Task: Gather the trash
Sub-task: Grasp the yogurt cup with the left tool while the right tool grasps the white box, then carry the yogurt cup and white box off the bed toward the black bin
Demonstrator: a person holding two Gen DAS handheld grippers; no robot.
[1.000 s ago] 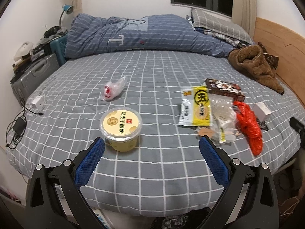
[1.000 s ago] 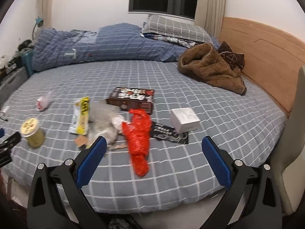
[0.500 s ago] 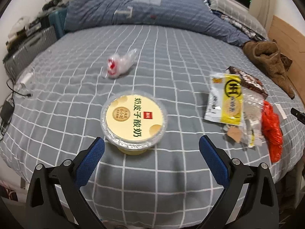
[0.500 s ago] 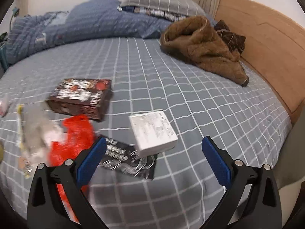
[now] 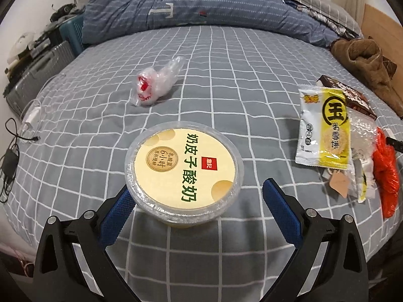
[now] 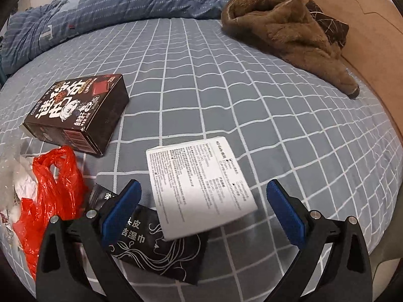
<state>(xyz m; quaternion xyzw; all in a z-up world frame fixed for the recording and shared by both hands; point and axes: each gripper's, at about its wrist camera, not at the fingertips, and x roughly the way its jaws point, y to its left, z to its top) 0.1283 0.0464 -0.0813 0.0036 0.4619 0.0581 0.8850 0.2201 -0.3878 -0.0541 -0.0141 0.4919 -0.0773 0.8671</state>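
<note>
Black wet-wipe pouch (image 6: pixel 161 249) (half-hidden under white box (image 6: pixel 199 188))

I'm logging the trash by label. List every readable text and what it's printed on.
Yogurt cup: "奶皮子酸奶"; the round seal's print is too small to read.
Yellow snack packet: "王" in a circle; the rest is blurred.
White box: "KZ Gale"; the fine print is unreadable.
Black wipes packet: "湿巾", partly hidden.
Dark brown box: large stylised characters, not reliably legible.
Blue duvet: "T".
</note>
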